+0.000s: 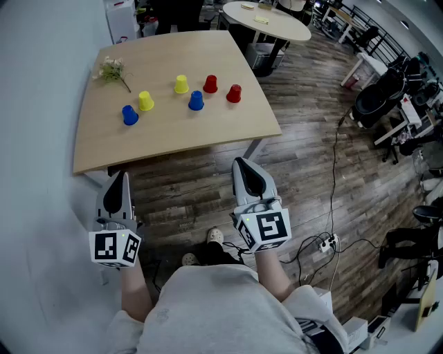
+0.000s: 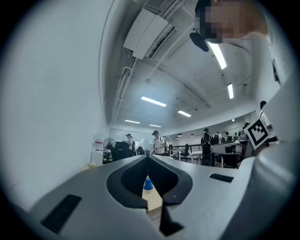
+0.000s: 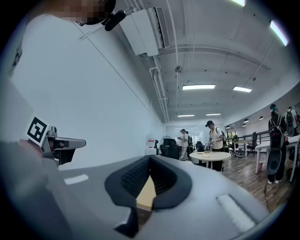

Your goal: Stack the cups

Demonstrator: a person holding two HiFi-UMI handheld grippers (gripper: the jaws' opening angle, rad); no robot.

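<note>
Several upturned cups stand apart on the wooden table: a blue cup, a yellow cup, a second yellow cup, a second blue cup, a red cup and a second red cup. My left gripper is shut and empty, held over the floor short of the table's near edge. My right gripper is likewise shut and empty, just short of that edge. In the left gripper view, one blue cup shows through the hollow behind the shut jaws.
A small bunch of dried flowers lies at the table's far left corner. A white wall runs along the left. A round white table stands beyond, with cables and a power strip on the wooden floor to the right.
</note>
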